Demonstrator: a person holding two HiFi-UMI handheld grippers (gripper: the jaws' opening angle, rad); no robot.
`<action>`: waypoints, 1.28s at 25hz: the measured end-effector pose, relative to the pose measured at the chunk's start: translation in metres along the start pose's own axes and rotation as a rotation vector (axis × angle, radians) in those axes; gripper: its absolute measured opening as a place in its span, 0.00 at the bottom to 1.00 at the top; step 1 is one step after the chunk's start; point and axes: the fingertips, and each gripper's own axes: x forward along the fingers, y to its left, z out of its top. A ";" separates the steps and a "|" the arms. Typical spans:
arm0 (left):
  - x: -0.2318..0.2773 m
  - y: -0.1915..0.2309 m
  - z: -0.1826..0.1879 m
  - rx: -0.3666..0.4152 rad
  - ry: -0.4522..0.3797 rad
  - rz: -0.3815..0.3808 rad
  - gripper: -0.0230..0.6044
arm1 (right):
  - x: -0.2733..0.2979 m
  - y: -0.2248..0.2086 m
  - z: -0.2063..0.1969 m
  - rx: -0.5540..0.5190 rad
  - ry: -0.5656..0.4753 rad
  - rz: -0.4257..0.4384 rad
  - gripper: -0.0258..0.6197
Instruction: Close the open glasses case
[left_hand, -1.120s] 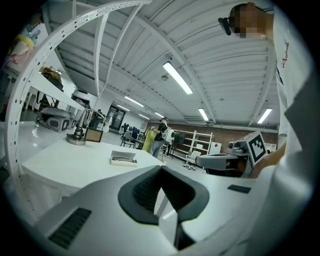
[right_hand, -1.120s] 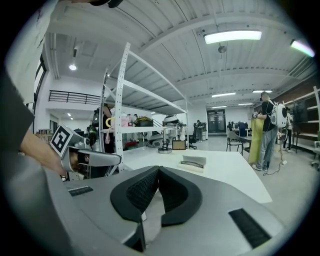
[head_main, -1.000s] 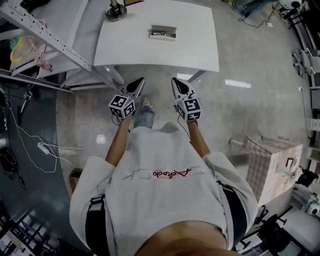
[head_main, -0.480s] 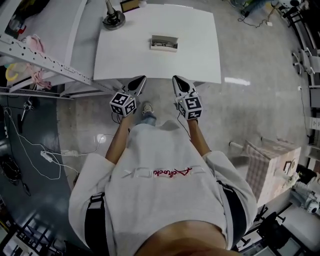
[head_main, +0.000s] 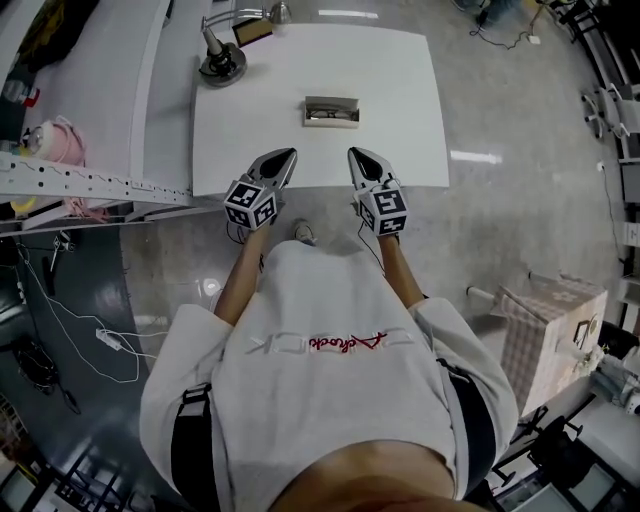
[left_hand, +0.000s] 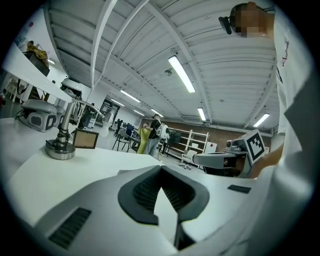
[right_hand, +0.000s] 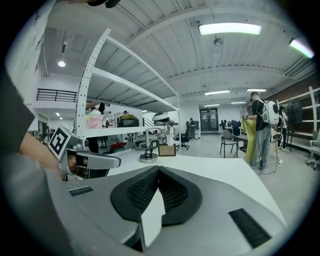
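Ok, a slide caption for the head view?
Person at table, left hand-held gripper and right hand-held gripper shut at its near edge, open case untouched beyond.

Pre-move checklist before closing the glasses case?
1. Case open, on table: ok.
2. Left gripper empty: ok, jaws together.
3. Right gripper empty: ok, jaws together.
4. Grippers at case: not ok, both over the table's near edge, short of it.
5. Path to case free: ok, bare table between.
6. Which side the lid hinges on: cannot tell, too small.
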 end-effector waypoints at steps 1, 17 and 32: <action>0.003 0.004 0.001 -0.002 0.002 -0.006 0.08 | 0.004 -0.002 0.000 0.002 0.003 -0.007 0.08; 0.028 0.024 -0.002 -0.007 0.048 -0.062 0.08 | 0.028 -0.014 -0.015 0.031 0.048 -0.045 0.08; 0.048 0.040 -0.004 -0.026 0.067 -0.001 0.08 | 0.052 -0.039 -0.018 0.057 0.057 -0.005 0.08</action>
